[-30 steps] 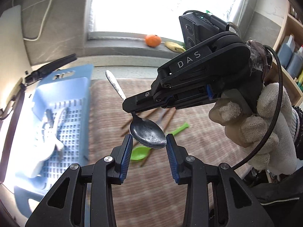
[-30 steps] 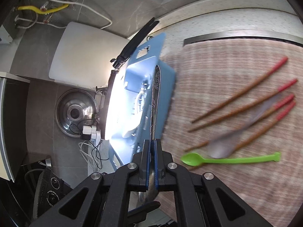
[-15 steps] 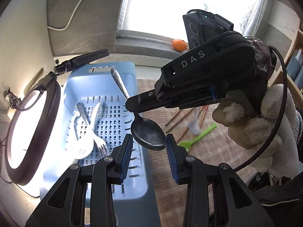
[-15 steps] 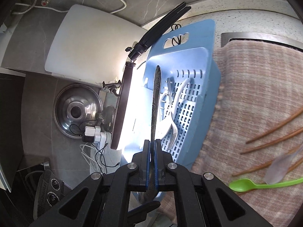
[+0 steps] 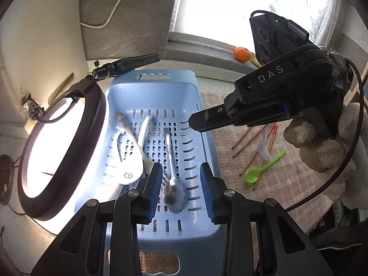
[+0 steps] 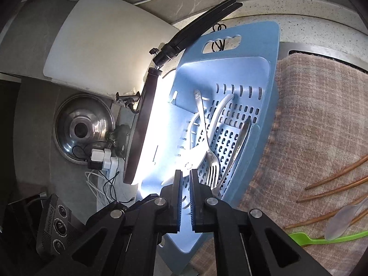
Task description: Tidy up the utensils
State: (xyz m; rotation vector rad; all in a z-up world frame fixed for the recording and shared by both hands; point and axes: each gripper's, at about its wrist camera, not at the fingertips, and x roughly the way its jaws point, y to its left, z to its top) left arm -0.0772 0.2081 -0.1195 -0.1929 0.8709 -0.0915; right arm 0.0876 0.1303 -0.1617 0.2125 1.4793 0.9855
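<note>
Through my left wrist camera I count one blue slotted tray (image 5: 158, 87) holding four pieces: one steel spoon (image 5: 173, 191) lying on its floor, one fork (image 5: 135, 142), and two white utensils (image 5: 128, 170) crossing under the fork. My left gripper (image 5: 180, 186) angles down over the spoon bowl, jaws apart but closing, gripping nothing. My gloved right hand (image 5: 322, 151) holds the right gripper (image 5: 195, 123) slanted over the tray's right rim. On the woven mat (image 5: 287, 184) lie one green spoon (image 5: 264, 166), one pale translucent spoon and several chopsticks (image 5: 250, 138). Through my right wrist camera, my right gripper (image 6: 185, 197) has let go, its jaws parting slightly with nothing between them; the steel spoon (image 6: 239, 147) lies in the tray (image 6: 269, 46).
</note>
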